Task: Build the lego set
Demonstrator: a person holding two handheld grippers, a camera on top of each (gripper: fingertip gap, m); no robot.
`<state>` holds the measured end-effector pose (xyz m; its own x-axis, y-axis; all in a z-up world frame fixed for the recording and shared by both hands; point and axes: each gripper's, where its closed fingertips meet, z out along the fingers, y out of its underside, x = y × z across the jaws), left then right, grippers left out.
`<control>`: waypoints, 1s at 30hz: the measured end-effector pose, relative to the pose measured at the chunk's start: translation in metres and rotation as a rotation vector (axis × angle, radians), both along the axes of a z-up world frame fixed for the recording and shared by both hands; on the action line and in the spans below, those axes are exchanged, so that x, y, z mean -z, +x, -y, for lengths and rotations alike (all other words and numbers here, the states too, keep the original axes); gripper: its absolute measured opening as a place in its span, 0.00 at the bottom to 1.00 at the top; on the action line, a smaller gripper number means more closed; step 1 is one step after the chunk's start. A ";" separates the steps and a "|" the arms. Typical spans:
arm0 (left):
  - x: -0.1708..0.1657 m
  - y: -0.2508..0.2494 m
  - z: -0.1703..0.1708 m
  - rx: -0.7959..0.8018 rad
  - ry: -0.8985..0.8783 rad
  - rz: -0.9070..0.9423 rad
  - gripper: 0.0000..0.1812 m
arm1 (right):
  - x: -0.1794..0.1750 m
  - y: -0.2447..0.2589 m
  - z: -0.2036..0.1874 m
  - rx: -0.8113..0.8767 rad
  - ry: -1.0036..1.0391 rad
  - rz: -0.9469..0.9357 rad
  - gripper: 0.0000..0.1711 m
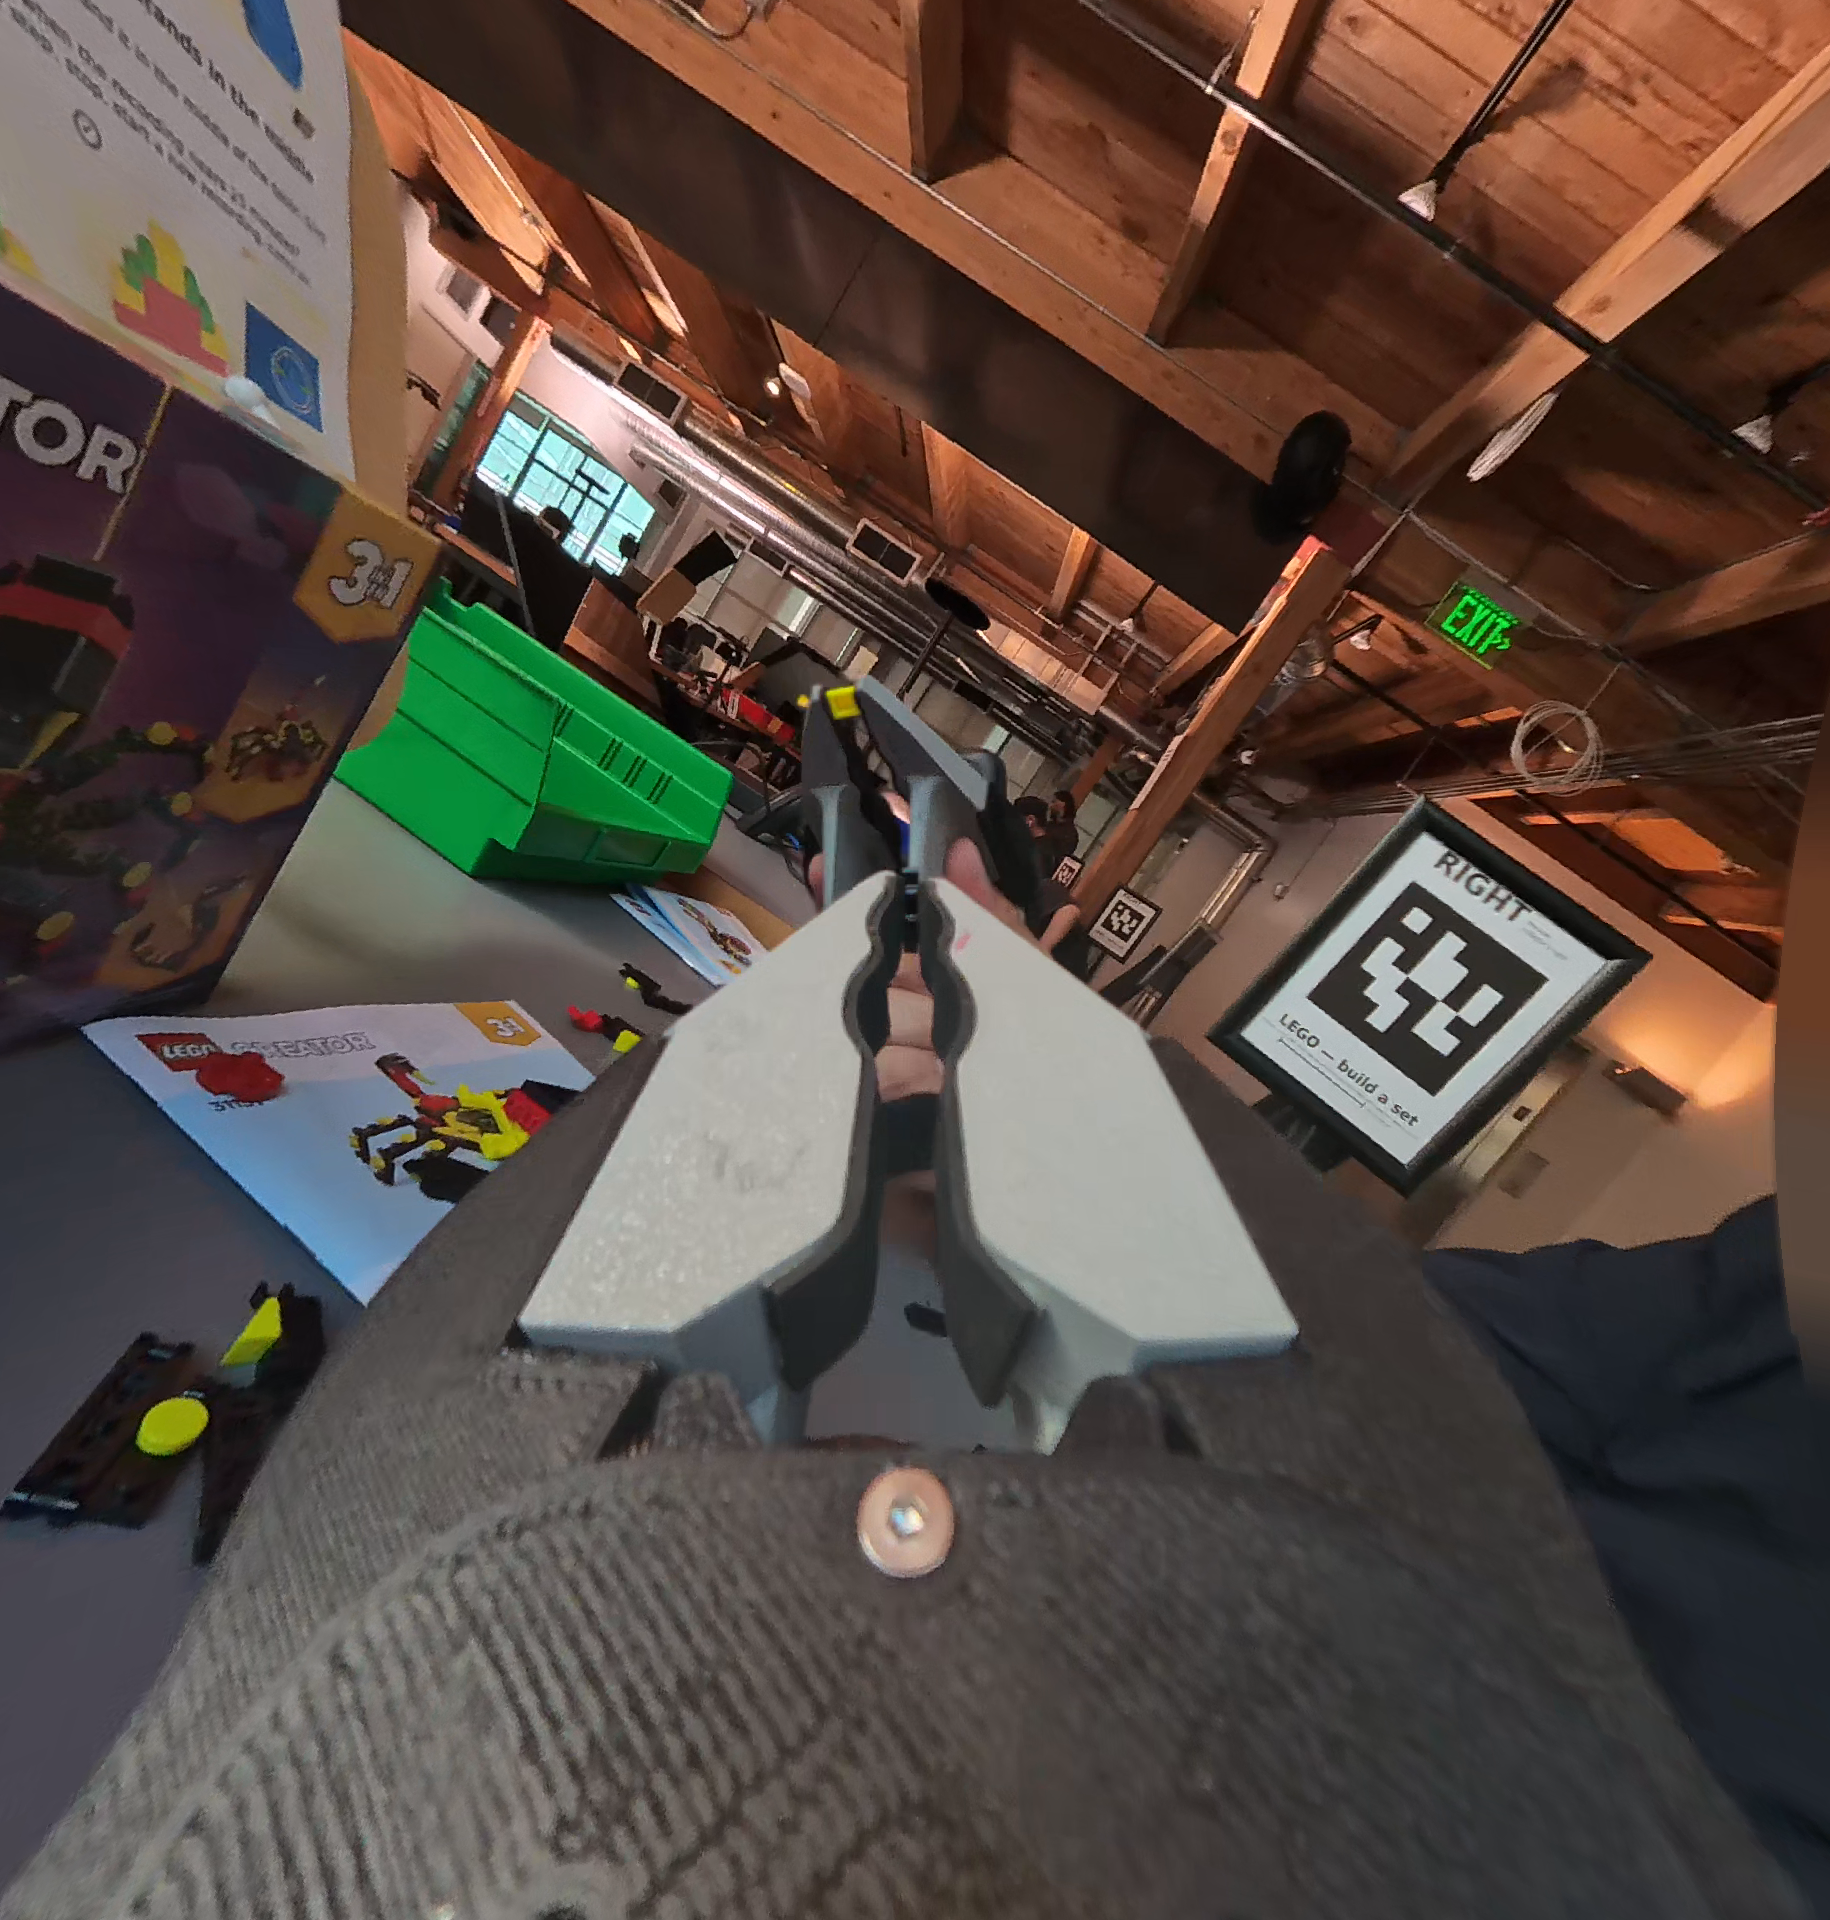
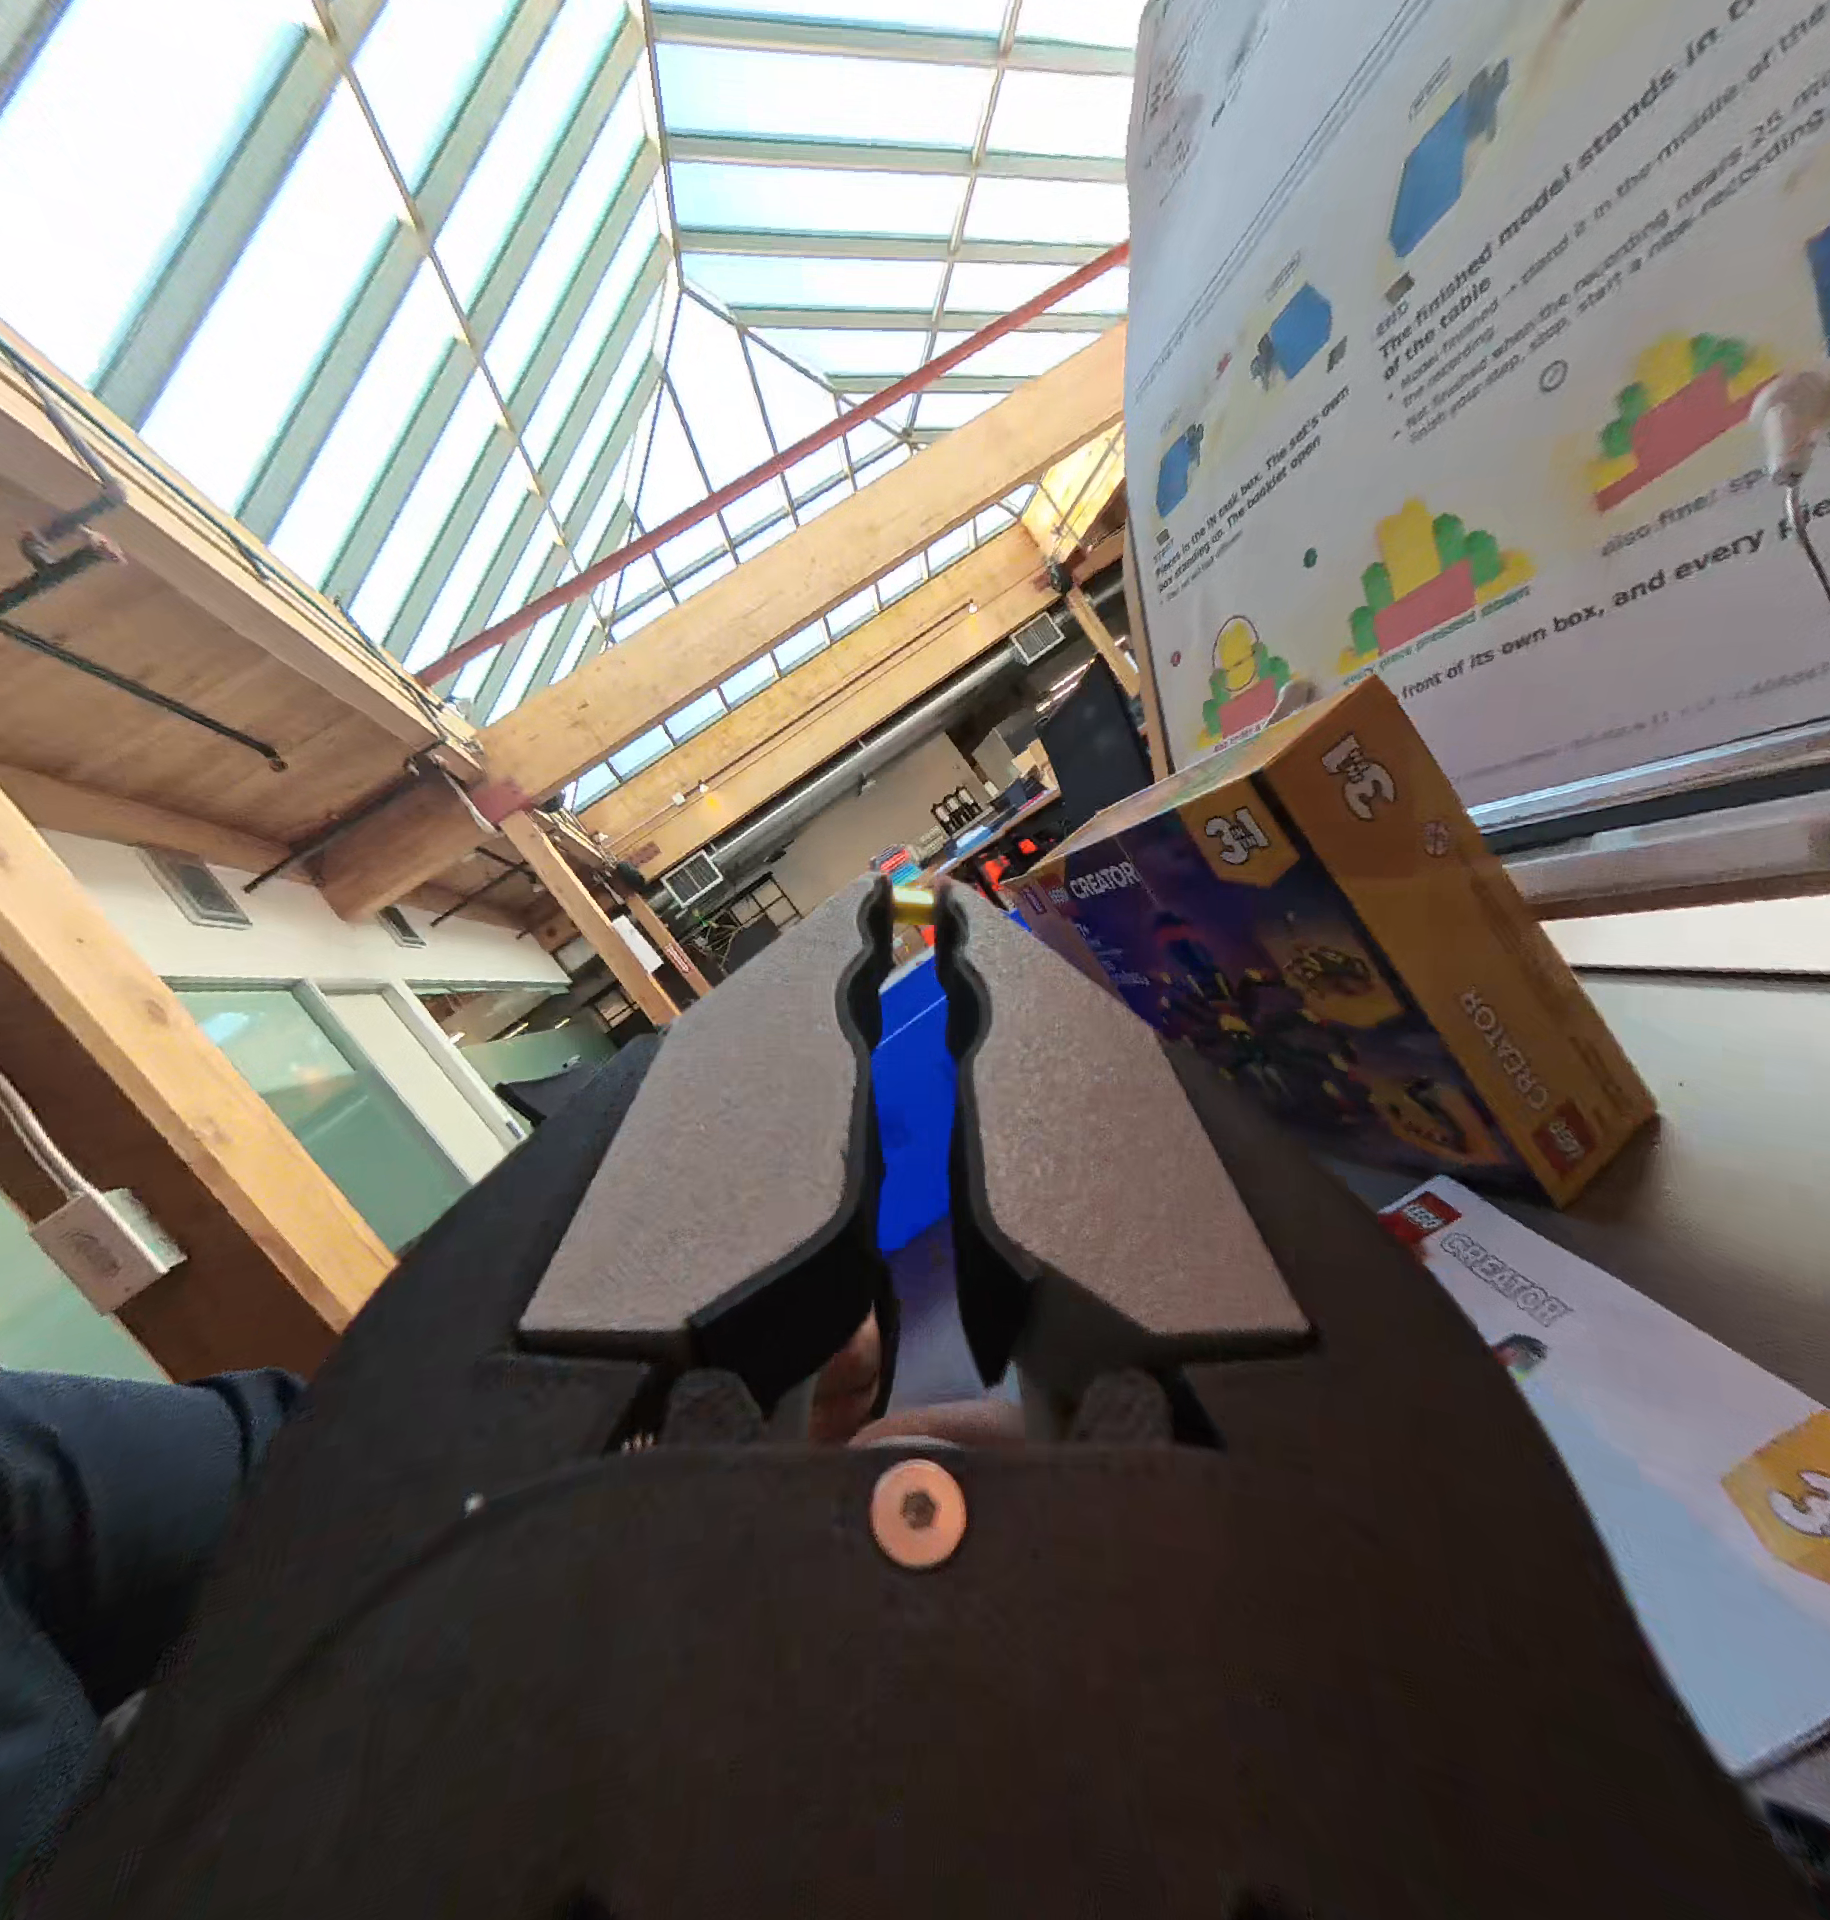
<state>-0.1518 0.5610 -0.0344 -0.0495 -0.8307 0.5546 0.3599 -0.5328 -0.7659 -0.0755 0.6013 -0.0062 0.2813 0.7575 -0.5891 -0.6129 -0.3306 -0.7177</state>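
Note:
My left gripper [image 1: 906,899] has light grey fingers and is shut on a small black lego piece [image 1: 905,916] at its tips, raised above the table and tilted up. Just beyond it, my right gripper [image 1: 851,719] points back toward it and holds a small yellow piece [image 1: 840,703]. In the right wrist view my right gripper [image 2: 911,902], with dark fingers, is shut on that yellow piece [image 2: 912,908]. The two held pieces are close together but apart. Dark brown plates with a yellow round piece [image 1: 173,1423] lie on the grey table [image 1: 80,1195].
An instruction booklet [image 1: 371,1122] carries a red piece [image 1: 241,1070]; small loose pieces [image 1: 610,1023] lie behind it. The set's box [image 1: 90,707] stands at left, with a green bin [image 1: 537,758] behind. A framed marker sign [image 1: 1430,997] stands at right. A blue bin [image 2: 911,1091] and the box [image 2: 1337,987] show in the right wrist view. One gripper's finger ends stand about 10 centimetres off the other's.

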 end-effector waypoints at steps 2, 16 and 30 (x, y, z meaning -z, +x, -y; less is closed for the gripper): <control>0.007 0.003 -0.003 0.016 -0.031 -0.016 0.00 | -0.002 -0.007 0.007 -0.053 0.032 0.042 0.02; 0.045 -0.012 -0.025 -0.093 0.102 -0.412 0.00 | 0.108 -0.065 0.051 -0.464 -0.071 0.856 0.06; 0.047 -0.011 -0.023 -0.036 -0.003 -0.370 0.00 | 0.132 -0.061 0.053 -0.480 -0.172 0.971 0.11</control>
<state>-0.1633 0.5843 -0.0818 0.1844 -0.8267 0.5315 0.0774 -0.5269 -0.8464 -0.1361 0.5483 -0.1379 0.3806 0.8411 -0.3844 0.4077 -0.5257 -0.7466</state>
